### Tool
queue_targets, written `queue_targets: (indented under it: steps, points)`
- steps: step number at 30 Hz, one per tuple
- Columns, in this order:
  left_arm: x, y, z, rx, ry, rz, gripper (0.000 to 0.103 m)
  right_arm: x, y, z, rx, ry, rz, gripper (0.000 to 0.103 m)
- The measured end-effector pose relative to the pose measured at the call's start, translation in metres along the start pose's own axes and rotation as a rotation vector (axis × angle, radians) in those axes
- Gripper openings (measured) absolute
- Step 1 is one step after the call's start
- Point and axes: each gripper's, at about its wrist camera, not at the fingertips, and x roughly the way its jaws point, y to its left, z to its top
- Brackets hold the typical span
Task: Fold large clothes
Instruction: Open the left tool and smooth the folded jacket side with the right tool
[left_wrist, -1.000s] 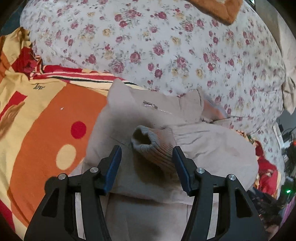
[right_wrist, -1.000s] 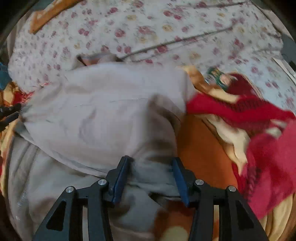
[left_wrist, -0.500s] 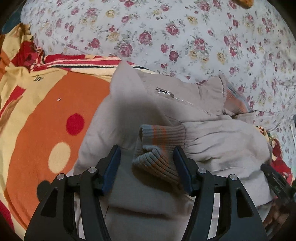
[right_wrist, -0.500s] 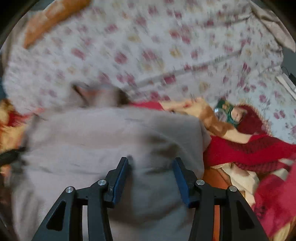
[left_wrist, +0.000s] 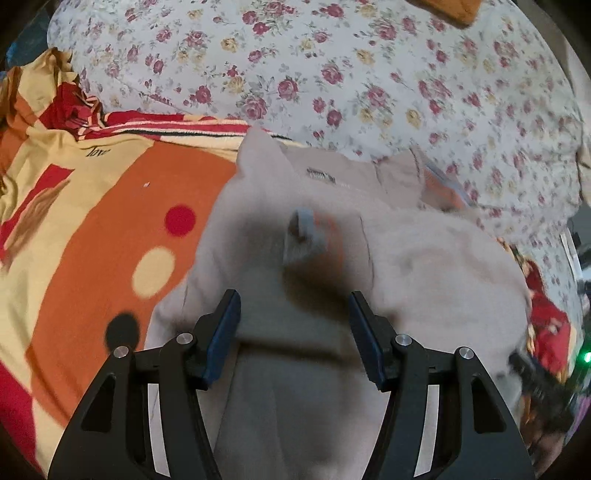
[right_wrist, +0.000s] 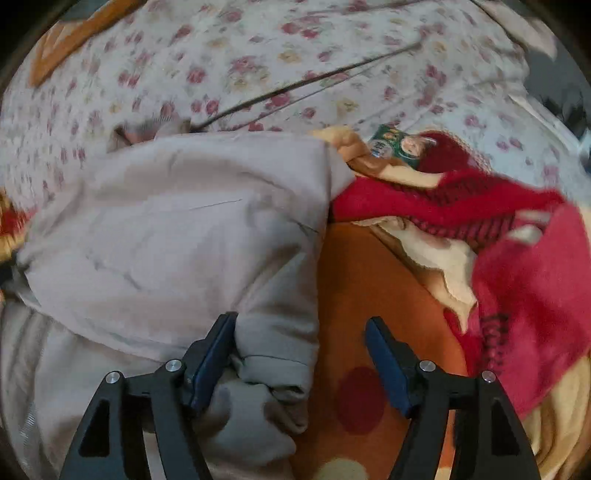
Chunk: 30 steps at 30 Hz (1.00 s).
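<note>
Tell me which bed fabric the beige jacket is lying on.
The orange dotted blanket, not the floral sheet behind it; the jacket covers its orange field.

Floral sheet (left_wrist: 332, 74), orange blanket (left_wrist: 92, 240)

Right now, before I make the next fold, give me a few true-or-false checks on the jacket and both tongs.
1. The left tongs are clamped on the cuff. False: they are open, with the cuff lying ahead of them.
2. The jacket lies on an orange patterned blanket. True.
3. The right tongs are open at the jacket's edge. True.
4. A blue towel lies right of the jacket. False: a red blanket lies there.
5. A floral sheet lies beyond the jacket. True.
</note>
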Motion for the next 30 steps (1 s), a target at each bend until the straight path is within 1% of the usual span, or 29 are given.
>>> queue_targets:
  steps: [1,3,5,6,9,13,14,15,16,17,18,20,21,22,23,25,27,30]
  points:
    - [-0.008,0.001,-0.006,0.011,-0.007,-0.006,0.06,-0.007,-0.001,0.001,0.006,-0.008,-0.006,0.069]
    - [-0.021,0.005,-0.016,0.023,-0.013,-0.005,0.06,-0.031,-0.005,0.0,0.015,-0.064,-0.006,0.07]
    - [-0.031,0.014,-0.03,0.023,-0.007,-0.012,0.06,-0.054,-0.014,-0.006,0.037,-0.112,-0.004,0.072]
    - [-0.033,0.017,-0.037,0.016,-0.005,-0.013,0.06,-0.06,-0.017,-0.009,0.046,-0.117,0.001,0.072]
    - [-0.039,0.029,-0.058,-0.011,-0.002,-0.015,0.06,-0.065,-0.024,-0.023,0.07,-0.097,0.042,0.073]
    - [-0.044,0.035,-0.083,-0.022,-0.015,-0.022,0.06,-0.045,-0.008,-0.034,0.049,-0.054,0.1,0.073]
    - [-0.046,0.034,-0.087,-0.011,-0.021,-0.021,0.06,-0.039,-0.004,-0.034,0.045,-0.053,0.128,0.066]
    - [-0.047,0.033,-0.091,0.002,-0.028,-0.021,0.06,-0.034,0.0,-0.034,0.041,-0.046,0.158,0.05]
    - [-0.05,0.032,-0.096,0.015,-0.04,-0.027,0.06,-0.03,0.004,-0.036,0.031,-0.034,0.176,0.023]
    - [-0.051,0.033,-0.099,0.022,-0.047,-0.036,0.06,-0.032,0.007,-0.038,0.02,-0.04,0.169,0.018]
    - [-0.05,0.034,-0.104,0.03,-0.053,-0.046,0.06,-0.036,0.009,-0.039,0.011,-0.063,0.153,0.013]
    - [-0.045,0.035,-0.107,0.039,-0.056,-0.049,0.061,-0.048,0.008,-0.045,-0.01,-0.09,0.13,0.01]
    - [-0.043,0.035,-0.107,0.046,-0.062,-0.046,0.061,-0.049,0.007,-0.047,-0.007,-0.089,0.12,0.009]
    - [-0.042,0.033,-0.107,0.06,-0.072,-0.042,0.064,-0.048,0.005,-0.05,-0.004,-0.081,0.114,0.008]
    - [-0.041,0.03,-0.106,0.069,-0.073,-0.043,0.07,-0.047,0.002,-0.053,0.004,-0.071,0.106,0.007]
    - [-0.04,0.027,-0.106,0.079,-0.072,-0.055,0.077,-0.049,-0.002,-0.059,0.026,-0.066,0.105,0.005]
    - [-0.039,0.027,-0.106,0.081,-0.08,-0.053,0.077,-0.06,-0.009,-0.066,0.052,-0.081,0.091,0.004]
    - [-0.039,0.026,-0.109,0.099,-0.086,-0.047,0.077,-0.078,-0.022,-0.08,0.099,-0.124,0.098,0.005]
